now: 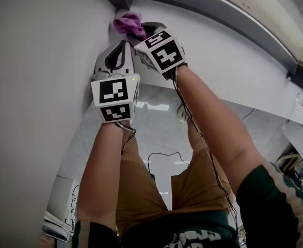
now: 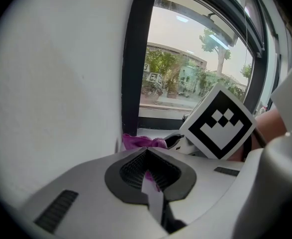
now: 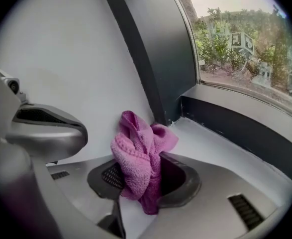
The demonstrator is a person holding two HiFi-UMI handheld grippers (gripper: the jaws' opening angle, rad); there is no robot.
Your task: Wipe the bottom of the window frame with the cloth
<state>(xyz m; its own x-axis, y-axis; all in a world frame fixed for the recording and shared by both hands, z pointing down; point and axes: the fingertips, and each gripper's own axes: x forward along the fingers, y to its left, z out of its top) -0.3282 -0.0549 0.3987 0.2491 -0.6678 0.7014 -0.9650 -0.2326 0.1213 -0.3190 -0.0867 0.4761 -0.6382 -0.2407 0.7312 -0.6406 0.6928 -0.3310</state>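
Observation:
In the corner where the white wall meets the dark window frame (image 3: 235, 126), my right gripper (image 3: 145, 179) is shut on a bunched purple cloth (image 3: 136, 151). The cloth (image 1: 129, 24) rests at the left end of the white sill (image 3: 220, 153), right at the frame's upright (image 3: 150, 68). My left gripper (image 1: 124, 45) hovers just beside and behind the right one (image 1: 142, 33), with its jaws together and nothing between them. From the left gripper view (image 2: 148, 172) the cloth (image 2: 142, 142) peeks out beyond the jaw tips, next to the right gripper's marker cube (image 2: 220, 128).
A white wall (image 1: 37, 87) runs along the left. The sill and frame (image 1: 223, 12) stretch away to the right. Below are the person's tan shorts (image 1: 156, 195), a glossy floor (image 1: 156, 123) and cables (image 1: 164, 156). Trees and buildings show through the glass (image 2: 185, 73).

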